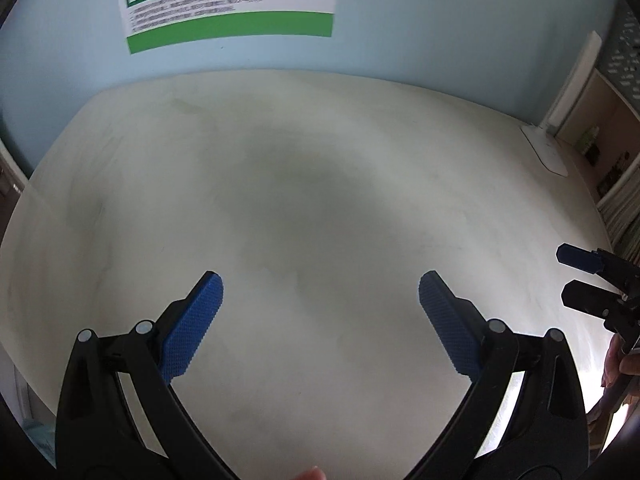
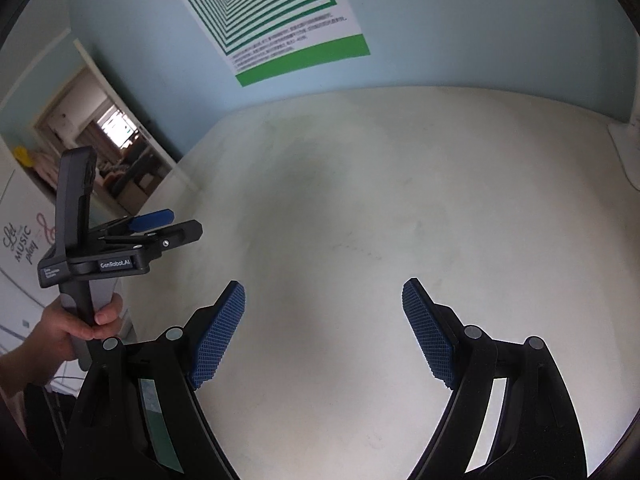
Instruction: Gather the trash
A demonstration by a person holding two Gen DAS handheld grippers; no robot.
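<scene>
- Looking down both grippers, I see a pale, off-white table (image 1: 320, 152) with a matte, faintly smudged top and a rounded far edge that meets a light blue wall (image 1: 440, 32).
- My left gripper (image 1: 320, 292) has its jaws spread wide with nothing between them; its blue pads (image 1: 192, 328) are finely knurled, set on glossy black arms.
- My right gripper (image 2: 324, 300) stands equally wide and empty, its pads (image 2: 220, 332) cross-hatched in darker blue.
- I can make out no trash on the tabletop in either view, so I cannot tell where it lies.
- The table surface ahead of both grippers gives open room out to its far edge.
- In the right wrist view the left gripper (image 2: 168, 224) is seen from the side at the near left, gripped by a hand (image 2: 68, 332) on its grey handle.
- A white lamp base (image 1: 548, 152) sits at the far right corner of the table, its stem leaning up along the wall.
- A poster (image 2: 264, 12) of nested green and white squares hangs on the wall.
- A doorway (image 2: 104, 140) opens far left; shelves (image 1: 612, 152) stand on the right.
</scene>
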